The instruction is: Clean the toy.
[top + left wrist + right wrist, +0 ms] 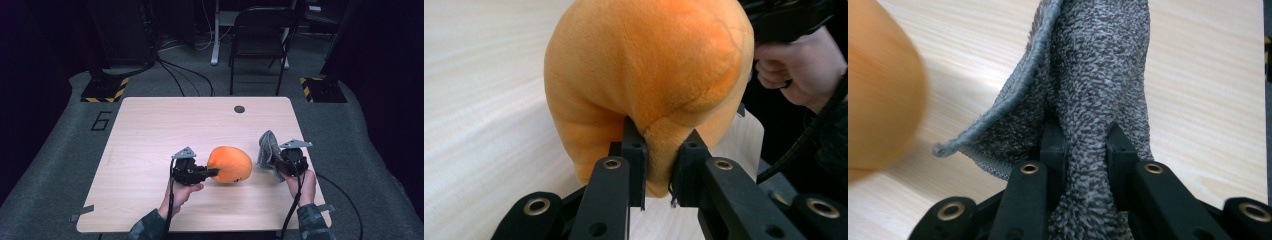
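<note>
An orange plush toy hangs just above the wooden table, near its front middle. My left gripper is shut on a fold of the plush toy, pinching the fabric between its two black jaws, left gripper. To the right, a grey towel stands bunched up from my right gripper, which is shut on it. In the right gripper view the grey towel rises from between the jaws of the right gripper, and the blurred orange plush toy sits at the left edge.
A small dark round hole is in the table near its far edge. Behind the table stand a black folding chair and cables on the grey floor. In the left gripper view, the other hand is close behind the toy.
</note>
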Demonstrator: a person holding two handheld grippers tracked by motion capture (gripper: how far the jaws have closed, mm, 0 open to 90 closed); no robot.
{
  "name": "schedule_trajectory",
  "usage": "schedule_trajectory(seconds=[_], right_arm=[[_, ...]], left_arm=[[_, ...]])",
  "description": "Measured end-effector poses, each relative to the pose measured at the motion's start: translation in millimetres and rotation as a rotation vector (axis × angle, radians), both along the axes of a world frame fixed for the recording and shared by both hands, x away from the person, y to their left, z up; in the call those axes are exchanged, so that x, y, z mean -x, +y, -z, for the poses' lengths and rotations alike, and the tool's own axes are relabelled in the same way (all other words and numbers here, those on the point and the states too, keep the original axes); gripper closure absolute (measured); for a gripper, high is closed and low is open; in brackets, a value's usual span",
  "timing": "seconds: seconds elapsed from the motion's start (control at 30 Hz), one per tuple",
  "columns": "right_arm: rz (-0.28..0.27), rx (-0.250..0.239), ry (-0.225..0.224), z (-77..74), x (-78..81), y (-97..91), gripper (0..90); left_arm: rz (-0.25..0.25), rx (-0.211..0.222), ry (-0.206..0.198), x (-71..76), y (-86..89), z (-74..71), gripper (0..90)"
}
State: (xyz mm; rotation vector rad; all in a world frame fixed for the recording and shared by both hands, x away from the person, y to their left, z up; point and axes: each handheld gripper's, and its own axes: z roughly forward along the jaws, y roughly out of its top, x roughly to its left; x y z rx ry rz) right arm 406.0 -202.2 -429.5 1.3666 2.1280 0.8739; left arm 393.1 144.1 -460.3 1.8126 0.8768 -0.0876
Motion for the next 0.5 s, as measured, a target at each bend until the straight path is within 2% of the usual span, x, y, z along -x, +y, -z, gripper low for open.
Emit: schedule_trajectory(seconds=[0.07,0.2,0.23,0.3,0.37,0.5], right_arm=[[-0.015,-0.006,-0.016,-7.3,3.0,2.9,75.7],[-0.068,-0.016,-0.050,-21.6,9.7,13.4,75.7],[-0.083,-0.022,-0.057,-25.5,12.2,18.6,75.7],[-0.119,-0.028,-0.066,-33.3,18.0,30.9,75.7],[-0.172,-0.034,-0.091,-40.1,22.7,45.3,75.7],[-0.263,-0.077,-0.106,-46.7,31.2,79.5,75.6]], left_arm=[[-0.008,0.015,0.042,-4.1,0.3,9.1,78.9],[-0.029,0.009,0.086,-11.2,0.1,23.0,78.6],[-0.034,-0.006,0.081,-12.8,-0.2,26.5,78.5],[-0.041,0.006,0.094,-13.9,0.0,29.6,78.3],[-0.041,-0.004,0.080,-13.5,-0.7,28.6,78.1],[-0.038,-0.022,0.058,-11.2,-3.3,28.1,77.7]])
